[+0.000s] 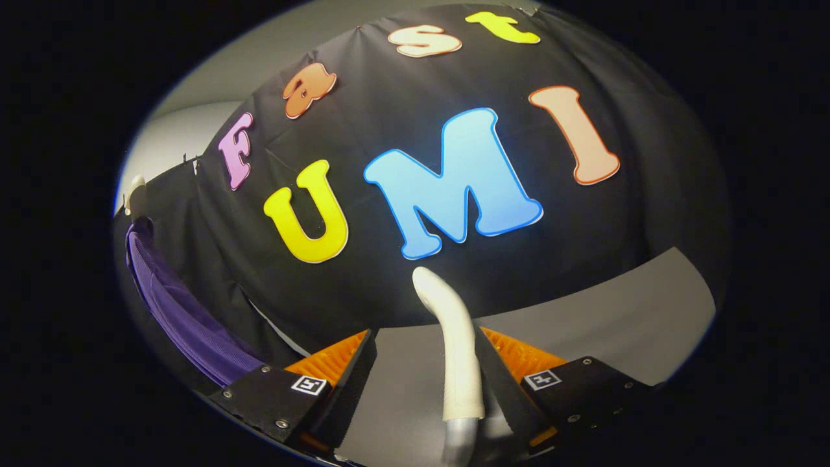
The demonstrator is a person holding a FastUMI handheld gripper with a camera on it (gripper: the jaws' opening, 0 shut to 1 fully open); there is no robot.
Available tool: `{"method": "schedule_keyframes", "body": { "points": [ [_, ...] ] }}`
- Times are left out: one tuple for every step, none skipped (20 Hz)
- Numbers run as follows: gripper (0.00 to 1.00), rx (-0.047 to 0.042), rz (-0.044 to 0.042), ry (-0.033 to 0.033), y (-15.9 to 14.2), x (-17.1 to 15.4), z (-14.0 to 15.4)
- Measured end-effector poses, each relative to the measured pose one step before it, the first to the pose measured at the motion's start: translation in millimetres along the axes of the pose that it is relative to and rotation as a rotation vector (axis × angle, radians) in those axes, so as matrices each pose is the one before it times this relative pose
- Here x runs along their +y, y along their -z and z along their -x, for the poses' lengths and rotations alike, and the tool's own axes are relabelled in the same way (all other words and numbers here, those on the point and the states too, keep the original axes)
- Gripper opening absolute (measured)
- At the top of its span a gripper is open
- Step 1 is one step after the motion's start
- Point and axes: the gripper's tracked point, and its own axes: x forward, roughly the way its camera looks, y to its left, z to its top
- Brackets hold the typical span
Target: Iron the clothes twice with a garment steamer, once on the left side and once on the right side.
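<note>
Gripper (425, 353) spread wide, ribbed pads (331, 360) apart, smooth curved white steamer handle (454, 350) rising between them, touching the right finger only. Purple ribbed garment (175, 311) hanging far left beyond the fingers against the black cloth wall (603, 227). Grey matte floor (609, 311) ahead.

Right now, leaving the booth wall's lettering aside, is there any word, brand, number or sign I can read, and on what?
None can be read.
Gripper, fingers open with the steamer handle between them, close to the right one: each finger block carries a square coded marker, a pattern and not text.
Steamer handle: no lettering visible.
Purple garment: no print visible.
</note>
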Motion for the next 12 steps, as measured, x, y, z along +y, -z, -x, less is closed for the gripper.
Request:
{"method": "schedule_keyframes", "body": {
  "points": [
    [0.94, 0.01536, -0.00971, 0.00514, 1.41, -4.41, -7.67],
    [0.93, 0.02347, -0.00909, 0.0082, 2.62, -4.69, -7.55],
    [0.93, 0.0284, -0.00777, 0.00613, 4.81, -4.46, -7.84],
    [0.93, 0.021, -0.00826, 0.00882, 4.49, -4.02, -7.02],
    [0.93, 0.03038, -0.00728, 0.00617, 4.64, -4.56, -5.6],
    [0.93, 0.02316, -0.01309, -0.00502, 5.5, -2.87, -5.54],
    [0.93, 0.0232, -0.02229, -0.02116, 1.86, 0.92, -2.64],
    [0.93, 0.01922, -0.01977, -0.0216, 3.01, 2.54, 0.62],
    [0.93, 0.02109, -0.01737, -0.01304, 2.96, 0.28, -2.11],
    [0.9, 0.02309, -0.01899, -0.00947, 3.54, -0.55, -2.58],
    [0.88, 0.02372, -0.01622, -0.01255, 3.21, -0.21, -2.46],
    [0.85, 0.0203, -0.01419, -0.0104, 3.38, 0.36, -1.1]
  ]
}}
